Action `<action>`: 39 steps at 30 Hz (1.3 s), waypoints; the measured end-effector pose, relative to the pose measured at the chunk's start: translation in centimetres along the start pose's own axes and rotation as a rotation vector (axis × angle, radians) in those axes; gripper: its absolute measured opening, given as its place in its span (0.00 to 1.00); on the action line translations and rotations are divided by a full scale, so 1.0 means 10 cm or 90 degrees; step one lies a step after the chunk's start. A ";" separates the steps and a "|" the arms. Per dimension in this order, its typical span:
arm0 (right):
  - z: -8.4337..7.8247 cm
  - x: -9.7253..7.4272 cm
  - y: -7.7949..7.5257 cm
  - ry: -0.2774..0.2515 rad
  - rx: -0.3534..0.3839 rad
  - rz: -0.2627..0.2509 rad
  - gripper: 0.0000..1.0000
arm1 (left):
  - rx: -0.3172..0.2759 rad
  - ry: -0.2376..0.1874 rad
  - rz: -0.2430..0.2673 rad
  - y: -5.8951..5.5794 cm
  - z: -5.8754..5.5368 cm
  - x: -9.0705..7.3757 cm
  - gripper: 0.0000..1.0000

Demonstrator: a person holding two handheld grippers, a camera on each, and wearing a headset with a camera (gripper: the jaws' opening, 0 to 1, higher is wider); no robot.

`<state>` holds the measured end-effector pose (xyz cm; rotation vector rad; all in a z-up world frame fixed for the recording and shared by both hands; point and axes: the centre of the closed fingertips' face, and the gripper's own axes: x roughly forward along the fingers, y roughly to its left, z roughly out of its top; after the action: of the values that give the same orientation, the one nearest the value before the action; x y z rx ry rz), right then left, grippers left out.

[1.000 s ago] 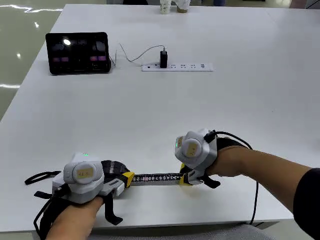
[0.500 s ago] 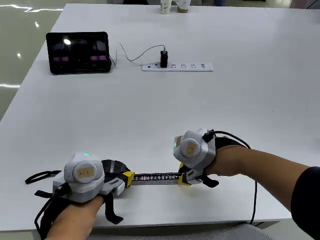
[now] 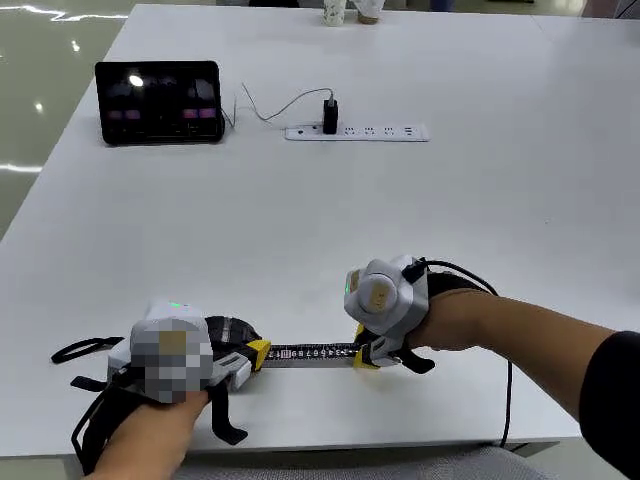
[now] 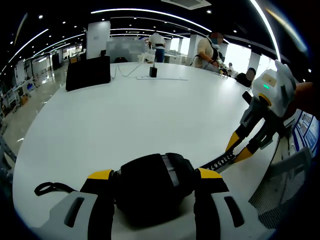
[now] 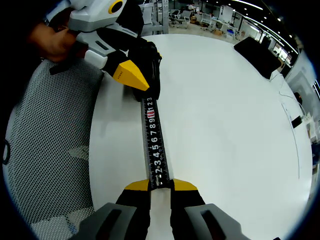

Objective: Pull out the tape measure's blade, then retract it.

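Observation:
The black tape measure case [image 3: 232, 334] lies on the white table [image 3: 400, 210] near its front edge. My left gripper [image 3: 245, 358] is shut on the case, whose body bulges between the yellow-tipped jaws [image 4: 155, 182]. A short length of blade [image 3: 310, 352] with printed numbers runs right from the case. My right gripper [image 3: 363, 357] is shut on the blade's end. In the right gripper view the blade [image 5: 154, 135] leads from my right gripper [image 5: 156, 186] up to the case [image 5: 150, 67]. In the left gripper view the blade [image 4: 220, 162] runs to the right gripper [image 4: 245, 147].
A dark tablet [image 3: 160, 100] stands at the far left, beside a white power strip [image 3: 355, 132] with a plugged charger and cable. Cups [image 3: 335, 12] sit at the far edge. A mesh chair [image 5: 50, 150] is below the table's front edge. People stand far behind [image 4: 207, 47].
My right gripper has eased a little left toward the case, so slightly less blade shows. The left gripper and case stay put.

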<state>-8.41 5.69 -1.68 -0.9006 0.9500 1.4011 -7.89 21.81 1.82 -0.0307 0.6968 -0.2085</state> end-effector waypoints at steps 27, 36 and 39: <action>0.07 0.04 0.00 -0.009 0.000 0.004 0.11 | 0.000 0.001 0.000 0.01 0.00 0.00 0.59; 0.11 0.05 0.01 -0.019 -0.004 0.007 0.11 | 0.000 0.001 0.001 0.01 0.01 0.00 0.59; 0.13 0.06 0.00 -0.026 -0.007 0.006 0.11 | 0.000 0.001 0.001 0.00 0.01 0.00 0.59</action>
<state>-8.43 7.12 -1.80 -0.8731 0.9184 1.4290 -7.83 21.86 1.87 -0.0300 0.6983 -0.2072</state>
